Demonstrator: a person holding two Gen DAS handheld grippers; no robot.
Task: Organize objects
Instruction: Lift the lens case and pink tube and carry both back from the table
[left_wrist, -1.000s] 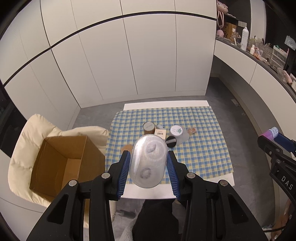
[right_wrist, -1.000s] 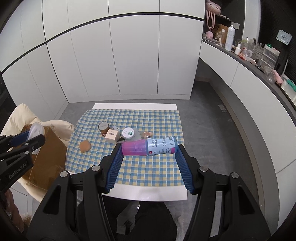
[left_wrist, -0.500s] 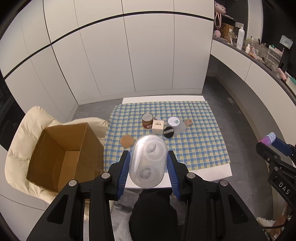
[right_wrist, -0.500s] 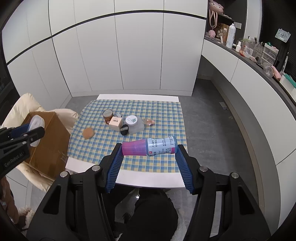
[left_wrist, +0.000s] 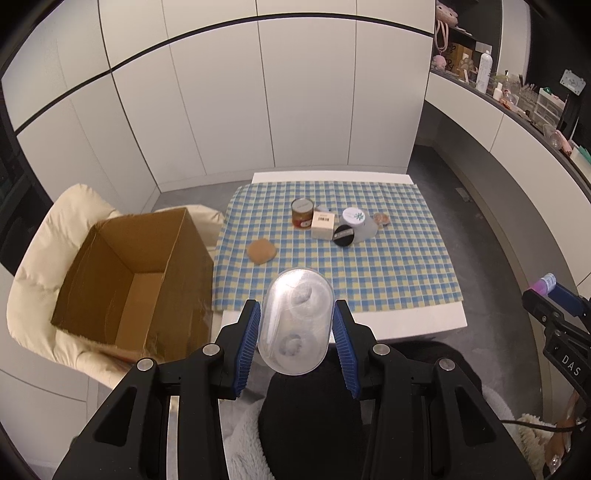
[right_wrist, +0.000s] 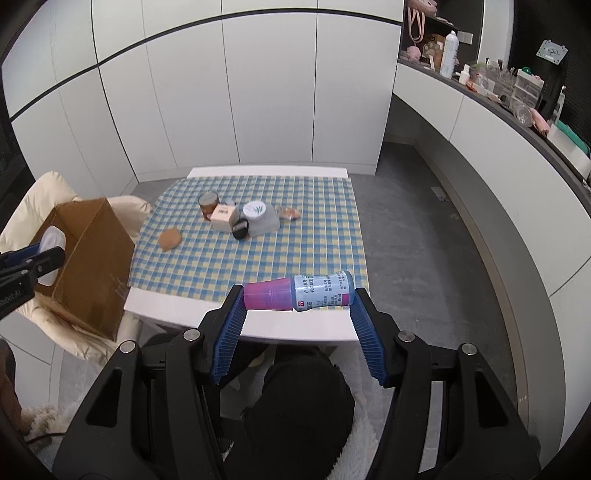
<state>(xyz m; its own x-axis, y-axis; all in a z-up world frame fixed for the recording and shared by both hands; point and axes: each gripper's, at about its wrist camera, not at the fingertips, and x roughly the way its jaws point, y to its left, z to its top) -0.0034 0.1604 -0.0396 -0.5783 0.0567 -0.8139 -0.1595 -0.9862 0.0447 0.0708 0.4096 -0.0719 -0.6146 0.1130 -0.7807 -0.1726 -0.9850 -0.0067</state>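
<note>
The left gripper has its fingers pressed on the flanks of a clear oval case, held in the air short of the counter; that slick, rounded shell could squirt out if the grip slackens. The right gripper pinches a pink-capped bottle end to end, crosswise between its fingers — a hold on two small ends, so a jolt might pivot it loose. Further off, the open cardboard box sits on a soft cream chair — it may tip if a drop lands on its rim. Beyond, the jar, carton and white-lidded pot crowd together on the checked cloth.
</note>
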